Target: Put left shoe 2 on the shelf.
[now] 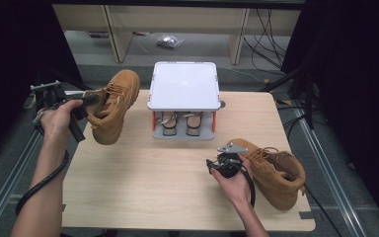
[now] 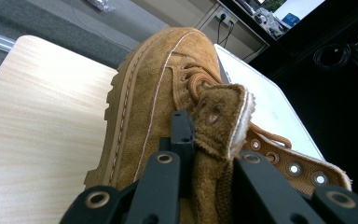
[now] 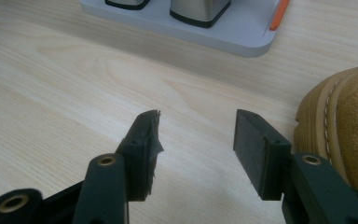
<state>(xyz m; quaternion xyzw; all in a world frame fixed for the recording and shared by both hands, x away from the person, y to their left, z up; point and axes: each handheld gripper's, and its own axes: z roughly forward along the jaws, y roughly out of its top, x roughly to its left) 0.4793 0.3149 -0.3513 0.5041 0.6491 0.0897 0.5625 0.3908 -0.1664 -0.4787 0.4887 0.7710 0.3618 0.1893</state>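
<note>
Left hand-held gripper (image 2: 205,154) pinches boot tongue (image 2: 221,116)

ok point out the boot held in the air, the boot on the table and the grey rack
held boot (image 1: 113,106), high view, suede side
table boot (image 1: 276,173), high view, upper
grey rack (image 1: 183,85), high view, top plate

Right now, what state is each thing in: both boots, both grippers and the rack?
Left boot: lifted off the table, tilted, held by its collar.
Right boot: resting on the table, untouched.
Left gripper: shut on the left boot.
Right gripper: open, empty.
Rack: standing at the table's far edge.
</note>
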